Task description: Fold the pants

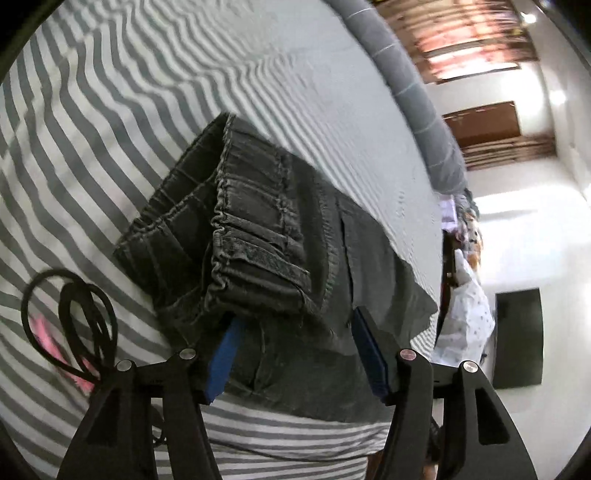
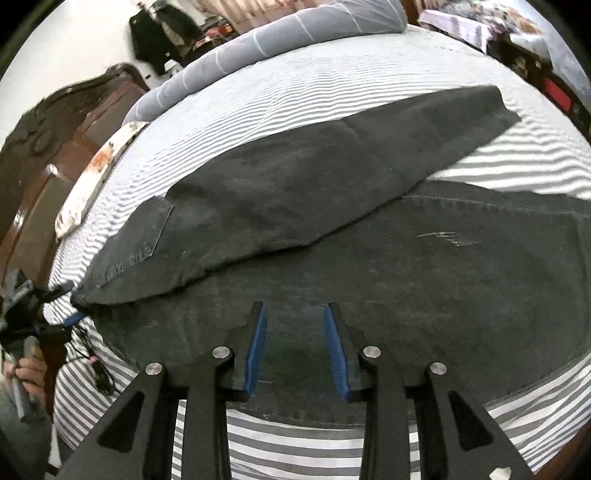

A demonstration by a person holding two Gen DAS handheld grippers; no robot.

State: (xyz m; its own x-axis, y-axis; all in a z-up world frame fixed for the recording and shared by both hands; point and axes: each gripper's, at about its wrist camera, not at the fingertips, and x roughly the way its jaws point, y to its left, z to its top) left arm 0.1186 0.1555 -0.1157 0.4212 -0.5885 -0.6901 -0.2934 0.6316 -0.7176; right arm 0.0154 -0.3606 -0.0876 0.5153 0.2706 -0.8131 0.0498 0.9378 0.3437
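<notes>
Striped bed fills both views, with a grey bolster along its far side. We see dark pants lying flat on the bed, one leg folded over the other. Left gripper is released, fingers straddling the waistband without pressing. Right gripper is released too, over the flat denim. Black cable lies left of the pants.
</notes>
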